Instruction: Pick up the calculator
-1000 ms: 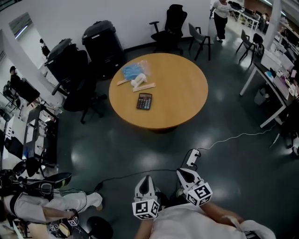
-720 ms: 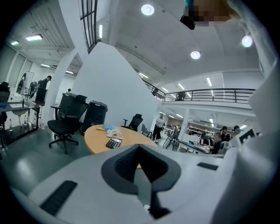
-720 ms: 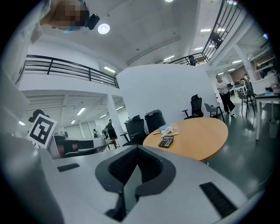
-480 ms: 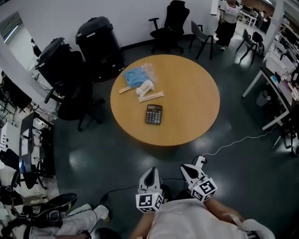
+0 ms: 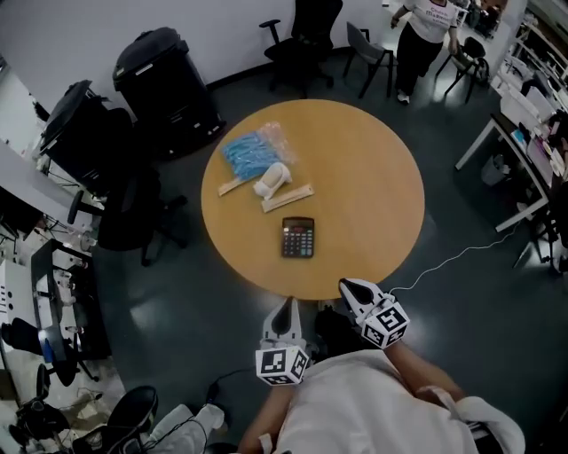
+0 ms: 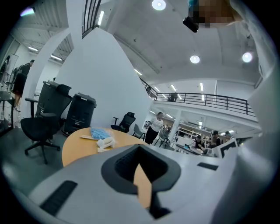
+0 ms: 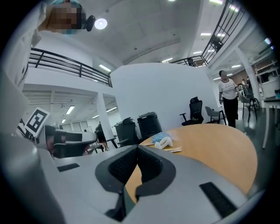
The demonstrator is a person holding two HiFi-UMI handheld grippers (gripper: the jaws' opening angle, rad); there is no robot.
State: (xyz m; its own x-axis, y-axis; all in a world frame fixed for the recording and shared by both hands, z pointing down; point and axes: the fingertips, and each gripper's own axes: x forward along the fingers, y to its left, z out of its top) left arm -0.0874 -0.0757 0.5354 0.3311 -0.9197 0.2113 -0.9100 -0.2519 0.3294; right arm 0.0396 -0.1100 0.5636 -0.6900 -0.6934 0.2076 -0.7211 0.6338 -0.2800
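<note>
The dark calculator [image 5: 298,238] lies flat on the round wooden table [image 5: 373,177], near its front edge. Both grippers hover at that near edge, short of the calculator. In the head view my left gripper [image 5: 287,307] is shut and empty, just below the table's rim. My right gripper [image 5: 347,286] is also shut and empty, at the rim to the right of the calculator. In the left gripper view the jaws [image 6: 140,151] meet at their tips; in the right gripper view the jaws [image 7: 137,148] also touch. The calculator is hidden behind the jaws in both gripper views.
A blue packet [image 5: 246,151], a white bundle [image 5: 271,180] and flat wooden sticks [image 5: 287,197] lie on the table beyond the calculator. Black bins [image 5: 164,75] and an office chair [image 5: 124,213] stand at left. A person [image 5: 426,27] stands at back right. A white cable [image 5: 453,259] crosses the floor.
The table has come much closer in the head view. Both grippers, still shut, have moved forward from over the floor to the table's near edge.
</note>
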